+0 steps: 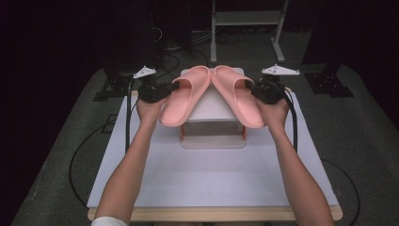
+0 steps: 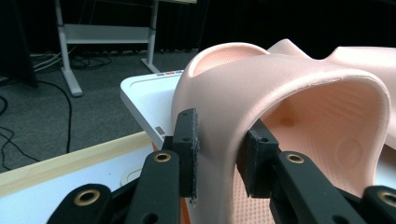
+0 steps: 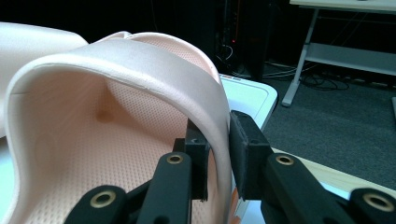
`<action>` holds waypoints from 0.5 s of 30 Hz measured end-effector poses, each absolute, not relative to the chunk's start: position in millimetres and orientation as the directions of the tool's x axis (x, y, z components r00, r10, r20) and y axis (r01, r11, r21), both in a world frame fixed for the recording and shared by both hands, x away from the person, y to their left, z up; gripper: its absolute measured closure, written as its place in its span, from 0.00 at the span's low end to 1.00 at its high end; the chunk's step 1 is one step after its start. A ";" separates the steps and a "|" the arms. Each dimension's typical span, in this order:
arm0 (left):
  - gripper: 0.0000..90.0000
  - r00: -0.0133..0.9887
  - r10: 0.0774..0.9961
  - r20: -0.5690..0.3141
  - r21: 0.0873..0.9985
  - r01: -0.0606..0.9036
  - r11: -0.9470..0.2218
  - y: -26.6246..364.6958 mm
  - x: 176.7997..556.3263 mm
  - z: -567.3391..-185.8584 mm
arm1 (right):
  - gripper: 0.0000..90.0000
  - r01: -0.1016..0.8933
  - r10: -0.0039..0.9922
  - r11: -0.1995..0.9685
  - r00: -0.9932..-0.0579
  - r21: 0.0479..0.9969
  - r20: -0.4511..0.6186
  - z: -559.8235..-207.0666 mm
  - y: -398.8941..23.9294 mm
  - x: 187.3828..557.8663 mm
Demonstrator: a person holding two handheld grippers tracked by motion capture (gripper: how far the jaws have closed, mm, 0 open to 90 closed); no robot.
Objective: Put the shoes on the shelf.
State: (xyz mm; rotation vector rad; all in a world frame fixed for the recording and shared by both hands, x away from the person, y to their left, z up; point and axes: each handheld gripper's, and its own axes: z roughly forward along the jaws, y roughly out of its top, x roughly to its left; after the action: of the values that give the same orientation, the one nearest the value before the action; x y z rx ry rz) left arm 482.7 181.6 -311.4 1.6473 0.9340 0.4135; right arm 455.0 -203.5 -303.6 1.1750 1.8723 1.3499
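Two pink slide sandals rest tilted on a small white stand [image 1: 212, 101] at the middle of the table. My left gripper [image 1: 171, 88] is shut on the outer side of the left sandal [image 1: 186, 96], its strap [image 2: 280, 88] pinched between the black pads [image 2: 188, 140]. My right gripper [image 1: 249, 85] is shut on the outer side of the right sandal [image 1: 237, 94], with the strap wall [image 3: 140, 60] held between its pads [image 3: 245, 149]. The sandals' toes meet at the far end of the stand and their heels spread toward me.
The stand has orange legs [image 1: 243, 133] and sits on a white sheet over a wooden table [image 1: 211, 214]. Cables [image 1: 127, 122] trail from both grippers. A metal frame [image 1: 247, 19] and dark equipment stands [image 1: 329, 82] sit on the floor beyond the table.
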 end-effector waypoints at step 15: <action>0.74 0.622 0.757 -0.200 0.932 0.359 -0.049 176.1 483.8 -309.1 | 0.80 0.361 0.883 0.103 -0.462 0.927 0.082 -301.4 -200.8 459.4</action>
State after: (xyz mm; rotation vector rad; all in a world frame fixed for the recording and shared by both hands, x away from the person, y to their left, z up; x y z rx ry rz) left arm 483.8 176.1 -309.1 1.6534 0.9344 0.4152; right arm 459.4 -200.8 -301.4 1.2113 1.8803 1.3474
